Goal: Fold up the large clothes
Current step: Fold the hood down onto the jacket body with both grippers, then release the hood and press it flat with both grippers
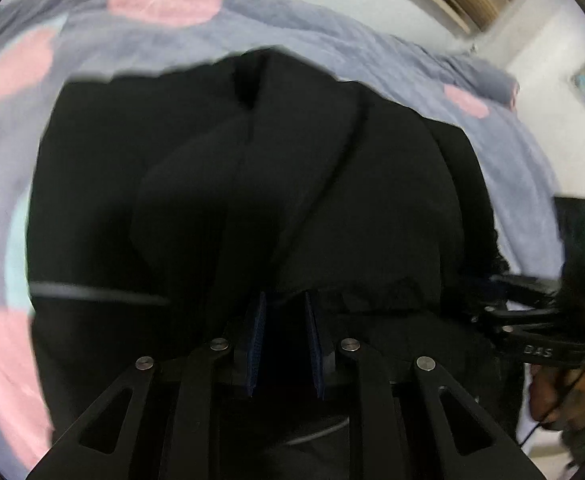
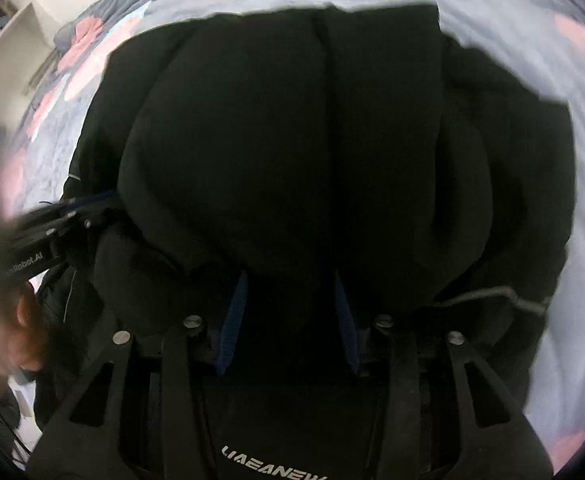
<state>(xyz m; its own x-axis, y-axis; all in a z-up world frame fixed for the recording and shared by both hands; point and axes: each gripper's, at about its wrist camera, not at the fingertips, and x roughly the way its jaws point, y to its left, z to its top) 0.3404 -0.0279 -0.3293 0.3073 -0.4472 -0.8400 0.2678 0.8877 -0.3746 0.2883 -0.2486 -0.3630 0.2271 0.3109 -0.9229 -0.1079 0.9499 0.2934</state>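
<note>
Black garment (image 1: 252, 184), thick and bunched in folds, lies on a bed cover (image 1: 332, 56) of grey-blue with pink round spots. The left gripper (image 1: 283, 300) stands over its near edge, jaws narrow, with dark cloth between the blue pads; the pads seem to pinch it. The right gripper (image 2: 290, 280) has jaws a bit wider, also with black fabric between them; if they press on it I cannot tell.
</note>
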